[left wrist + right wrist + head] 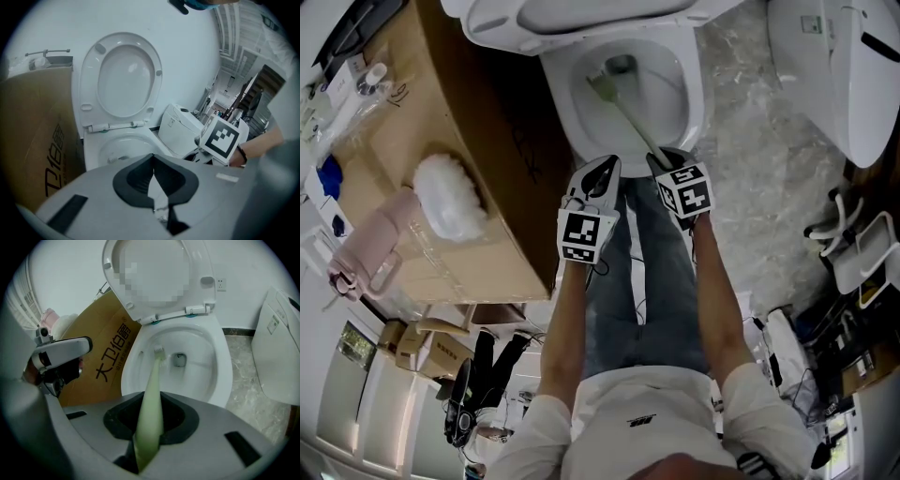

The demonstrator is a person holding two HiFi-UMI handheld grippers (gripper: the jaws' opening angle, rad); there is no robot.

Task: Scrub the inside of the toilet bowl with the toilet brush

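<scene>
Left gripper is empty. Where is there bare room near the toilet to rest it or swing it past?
Bare marble floor lies between the toilet bowl and the second white toilet on the right. The cardboard box top beside the bowl is also bare. Crowded: the box's left end, with the white fluffy bundle and pink item, and the floor clutter lower right.

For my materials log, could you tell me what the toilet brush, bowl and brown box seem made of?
The toilet brush looks like plastic: matte pale green, smoothly moulded. The toilet bowl is probably glazed ceramic: glossy white. The brown box seems cardboard: dull tan, printed characters.
</scene>
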